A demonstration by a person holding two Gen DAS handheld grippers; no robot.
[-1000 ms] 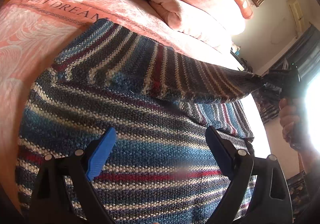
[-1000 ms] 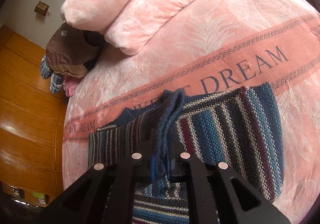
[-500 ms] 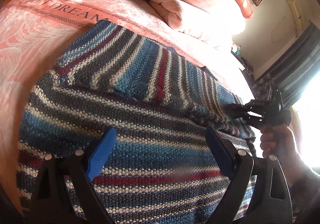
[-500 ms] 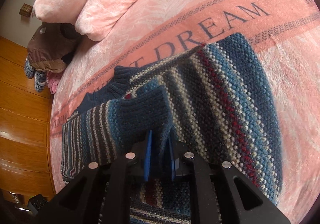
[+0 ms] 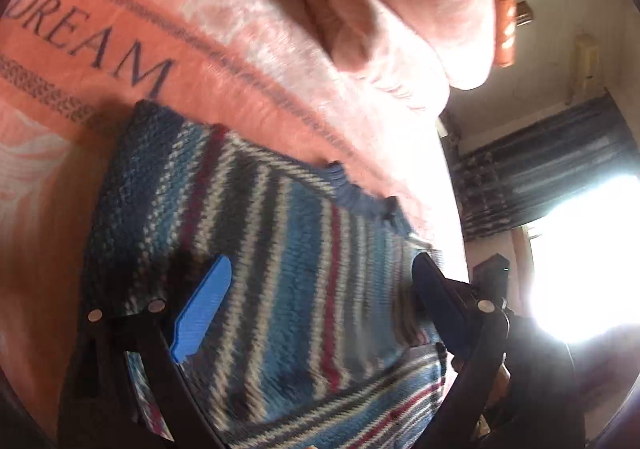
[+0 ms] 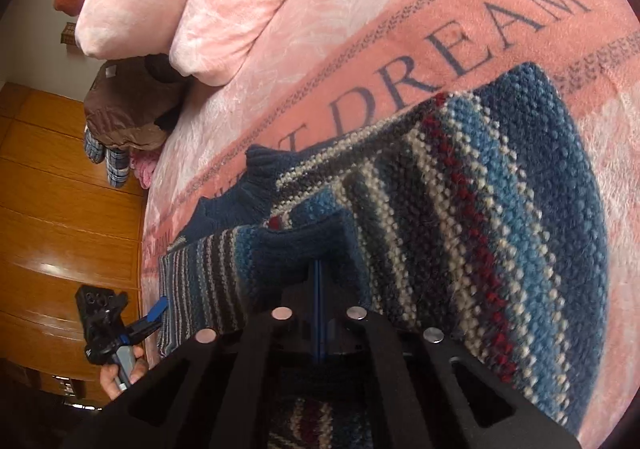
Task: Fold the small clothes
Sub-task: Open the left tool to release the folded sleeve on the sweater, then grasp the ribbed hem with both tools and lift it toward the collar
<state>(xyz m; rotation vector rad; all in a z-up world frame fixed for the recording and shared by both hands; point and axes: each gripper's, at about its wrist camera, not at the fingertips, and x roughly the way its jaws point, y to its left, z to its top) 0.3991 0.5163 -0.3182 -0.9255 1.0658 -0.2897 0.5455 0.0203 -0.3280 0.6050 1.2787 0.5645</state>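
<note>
A striped knitted sweater (image 6: 472,217) in blue, white, grey and dark red lies on a bed covered by a pink blanket (image 6: 360,9) printed with the word DREAM. The right claw (image 6: 318,289) is pressed narrow on the sweater's dark blue sleeve cuff (image 6: 304,249). A second ago it held this sleeve stretched up in the air; now the sleeve lies folded across the sweater's body, low against the knit. The left claw (image 5: 320,301) hovers above the sweater with its blue fingers (image 5: 204,309) spread wide and nothing between them. Its view has swung since half a second ago, showing more of the blanket lettering and pink pillows (image 5: 400,9). In the right view, a hand (image 6: 120,369) grips the left tool at the bed's edge.
</note>
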